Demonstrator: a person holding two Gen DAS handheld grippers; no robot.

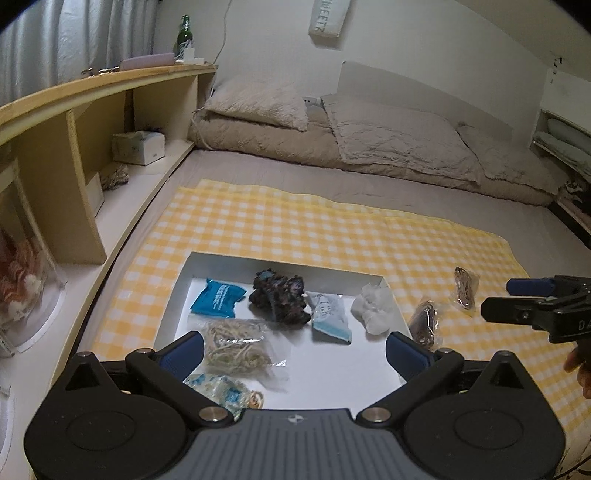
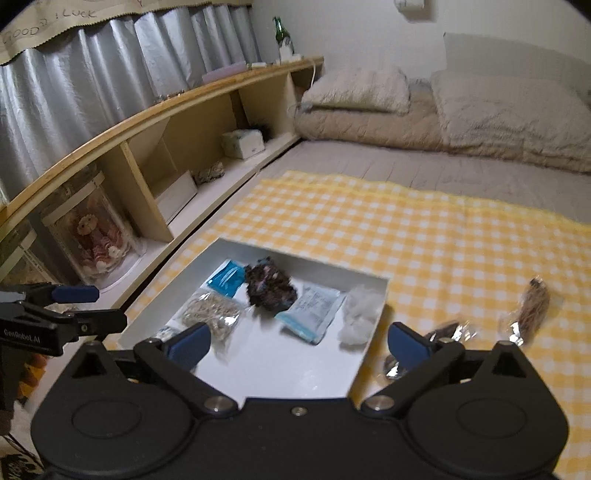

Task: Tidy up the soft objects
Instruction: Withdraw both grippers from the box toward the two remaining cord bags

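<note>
Both the left gripper [image 1: 293,349] and right gripper [image 2: 297,343] hover with jaws spread, pinching nothing. Two packets [image 1: 424,325] [image 1: 466,288] lie on the checked cloth [image 1: 295,229] beside the tray [image 2: 373,321]; their crinkly film could slip from a pinch. The tray's wall stands between them and the sorted items.

Wooden shelf unit [image 1: 85,155] runs along the left of frame; green bottle [image 1: 184,35] stands on its top, tissue box [image 1: 138,147] sits in a cubby. Silver curtain [image 2: 92,74] hangs upper left. Beige pillows [image 1: 258,103] and folded quilt [image 1: 399,142] lie across upper centre. Doll in clear case [image 2: 94,240] at lower left.
</note>
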